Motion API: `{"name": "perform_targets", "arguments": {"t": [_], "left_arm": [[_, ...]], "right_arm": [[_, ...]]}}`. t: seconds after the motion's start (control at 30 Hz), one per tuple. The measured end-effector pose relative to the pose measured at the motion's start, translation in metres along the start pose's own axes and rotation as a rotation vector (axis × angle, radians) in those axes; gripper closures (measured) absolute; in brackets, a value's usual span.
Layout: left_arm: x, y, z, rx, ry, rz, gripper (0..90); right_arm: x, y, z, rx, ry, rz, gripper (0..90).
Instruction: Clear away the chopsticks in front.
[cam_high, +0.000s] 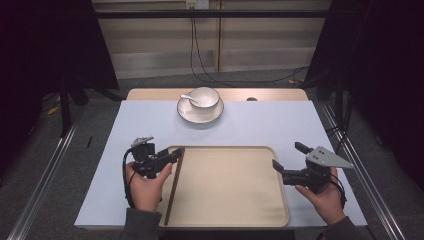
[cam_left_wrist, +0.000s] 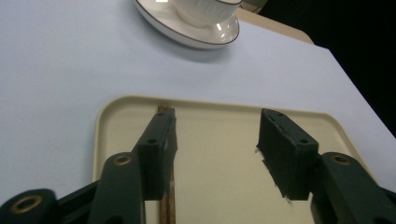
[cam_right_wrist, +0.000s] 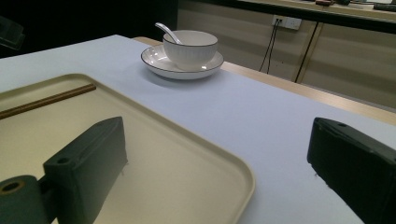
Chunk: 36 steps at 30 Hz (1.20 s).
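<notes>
High view: beige tray (cam_high: 225, 185) at near centre of bench (cam_high: 150, 125).
Chopsticks (cam_high: 174, 185): lying along tray's left edge.
Left tongs (cam_high: 170, 159): released, jaws apart above chopsticks' far end.
Right tongs (cam_high: 287, 160): released, jaws astride tray's right rim.

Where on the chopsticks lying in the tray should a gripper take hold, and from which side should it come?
Grip the chopsticks near mid-length, coming straight down with the jaws set across them. They lie flat as a thin pair along the tray's left rim, so the rim probably blocks a sideways approach. The open left gripper is nearest.
</notes>
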<state>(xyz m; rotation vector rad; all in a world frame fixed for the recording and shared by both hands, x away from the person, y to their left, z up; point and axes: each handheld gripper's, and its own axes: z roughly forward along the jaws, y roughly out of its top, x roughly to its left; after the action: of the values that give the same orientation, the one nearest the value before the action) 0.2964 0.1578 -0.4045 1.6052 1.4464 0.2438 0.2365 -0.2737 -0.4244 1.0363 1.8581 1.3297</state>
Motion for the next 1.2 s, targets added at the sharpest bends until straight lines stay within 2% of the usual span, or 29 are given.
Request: {"name": "perform_targets", "arguments": {"t": [0.1, 0.23, 0.43, 0.57, 0.7, 0.87, 1.03, 1.2], "left_arm": [[0.002, 0.005, 0.001, -0.014, -0.011, 0.020, 42.4], [0.005, 0.011, -0.001, -0.033, -0.017, 0.022, 37.9], [0.013, 0.017, -0.003, -0.055, -0.024, 0.061, 31.3], [0.018, 0.020, -0.004, -0.079, -0.037, 0.063, 27.0], [0.023, 0.022, -0.005, -0.107, -0.046, 0.092, 23.4], [0.030, 0.025, -0.007, -0.122, -0.053, 0.130, 21.1], [0.037, 0.027, -0.011, -0.148, -0.080, 0.133, 18.7], [0.041, 0.028, -0.015, -0.166, -0.076, 0.154, 16.0]], "right_arm": [[0.000, 0.000, 0.000, 0.001, -0.001, 0.000, 4.3], [0.000, 0.000, 0.000, 0.002, -0.003, 0.001, 4.3], [0.000, 0.000, 0.000, 0.003, -0.004, 0.002, 4.3], [0.000, 0.000, 0.001, 0.003, -0.005, -0.003, 4.3], [0.000, 0.000, 0.001, 0.005, -0.004, -0.003, 4.3], [0.000, 0.000, 0.001, 0.006, -0.005, -0.002, 4.3], [0.000, -0.001, 0.001, 0.007, -0.004, -0.003, 4.3], [0.000, -0.001, 0.001, 0.011, -0.011, -0.005, 4.3]]}}
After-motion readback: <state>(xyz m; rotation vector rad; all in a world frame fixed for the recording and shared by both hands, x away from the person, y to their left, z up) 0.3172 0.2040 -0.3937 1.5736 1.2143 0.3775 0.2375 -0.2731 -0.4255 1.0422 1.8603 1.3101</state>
